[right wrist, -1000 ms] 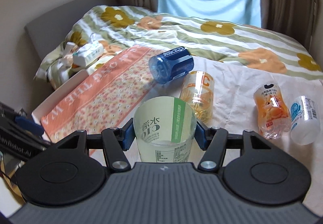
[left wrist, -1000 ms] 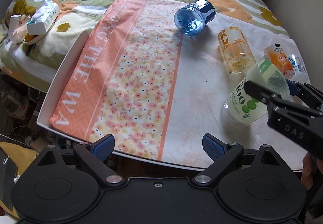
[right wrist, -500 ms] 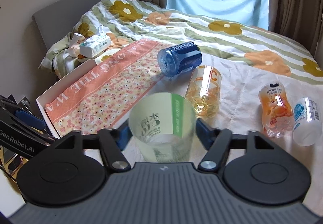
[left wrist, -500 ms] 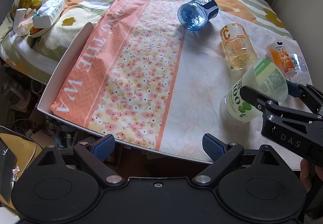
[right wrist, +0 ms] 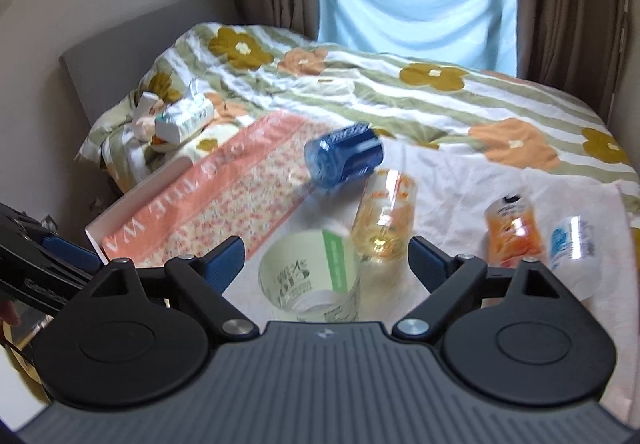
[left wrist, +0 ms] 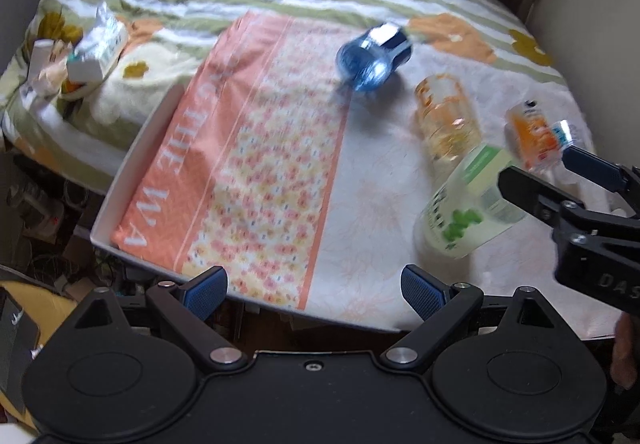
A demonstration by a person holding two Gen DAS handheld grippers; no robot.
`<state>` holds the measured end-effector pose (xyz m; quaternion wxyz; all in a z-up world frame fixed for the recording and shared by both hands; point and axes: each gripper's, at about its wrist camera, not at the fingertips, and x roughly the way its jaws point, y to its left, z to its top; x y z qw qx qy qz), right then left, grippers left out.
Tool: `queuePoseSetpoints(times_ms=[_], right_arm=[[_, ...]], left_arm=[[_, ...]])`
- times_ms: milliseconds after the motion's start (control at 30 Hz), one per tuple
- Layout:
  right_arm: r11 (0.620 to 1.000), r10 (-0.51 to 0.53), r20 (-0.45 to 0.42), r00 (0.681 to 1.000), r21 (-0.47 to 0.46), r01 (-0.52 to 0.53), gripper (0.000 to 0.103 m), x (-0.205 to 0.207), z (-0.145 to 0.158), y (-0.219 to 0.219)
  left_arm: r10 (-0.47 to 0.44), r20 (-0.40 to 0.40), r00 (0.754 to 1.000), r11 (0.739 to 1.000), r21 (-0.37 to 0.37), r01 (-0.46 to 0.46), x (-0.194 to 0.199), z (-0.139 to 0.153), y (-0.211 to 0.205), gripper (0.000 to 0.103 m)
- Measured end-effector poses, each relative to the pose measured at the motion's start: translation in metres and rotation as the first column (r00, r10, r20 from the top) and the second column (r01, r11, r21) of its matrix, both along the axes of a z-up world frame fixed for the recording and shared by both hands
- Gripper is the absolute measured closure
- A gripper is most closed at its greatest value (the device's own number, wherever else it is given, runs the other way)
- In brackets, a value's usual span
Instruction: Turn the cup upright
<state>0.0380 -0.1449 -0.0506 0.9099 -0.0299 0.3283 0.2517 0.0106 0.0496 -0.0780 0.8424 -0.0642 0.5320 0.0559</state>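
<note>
A pale green see-through cup (right wrist: 310,276) with a green stripe stands mouth-up on the white cloth, between the fingers of my right gripper (right wrist: 326,258), which is open and clear of its sides. In the left wrist view the cup (left wrist: 468,203) looks tilted, with the right gripper (left wrist: 560,179) at its rim. My left gripper (left wrist: 314,286) is open and empty, at the table's near edge, left of the cup.
A blue cup (right wrist: 344,155), an orange-print clear cup (right wrist: 384,215), an orange bottle (right wrist: 510,228) and a small clear bottle (right wrist: 572,244) lie on their sides behind. A floral pink cloth (left wrist: 248,147) covers a white tray (left wrist: 132,171). Tissue pack (right wrist: 184,119) on the bed.
My right gripper has opened and let go of the green cup, which now stands on the cloth. Both grippers have drawn back and the views tilted up.
</note>
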Motion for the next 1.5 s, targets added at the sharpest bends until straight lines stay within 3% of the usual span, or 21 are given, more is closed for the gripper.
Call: queuePoseSetpoints(times_ms=[300,633,1033,1500], right_arm=[[0.982,-0.188,-0.084,0.979,-0.053,0.184,0.0,-0.01,0.06,-0.036],[0.901,-0.428,-0.203,0.881,-0.166,0.4,0.0,-0.028,0.064,-0.074],[0.868,-0.491,-0.27,0.828,-0.227,0.441,0.0,-0.049,0.044,-0.084],[0.863,-0.501,-0.277,0.82,-0.235,0.448,0.0,-0.058,0.043,-0.084]], left_arm=[[-0.085,0.137,0.987,0.996,0.028,0.082,0.003,0.055,-0.02,0.007],[-0.191,0.202,0.961,0.98,0.09,0.176,-0.005,0.077,-0.043,0.002],[-0.216,0.193,0.957,0.974,0.105,0.198,-0.027,0.069,-0.053,0.001],[-0.229,0.209,0.951,0.971,0.122,0.207,-0.035,0.071,-0.056,0.001]])
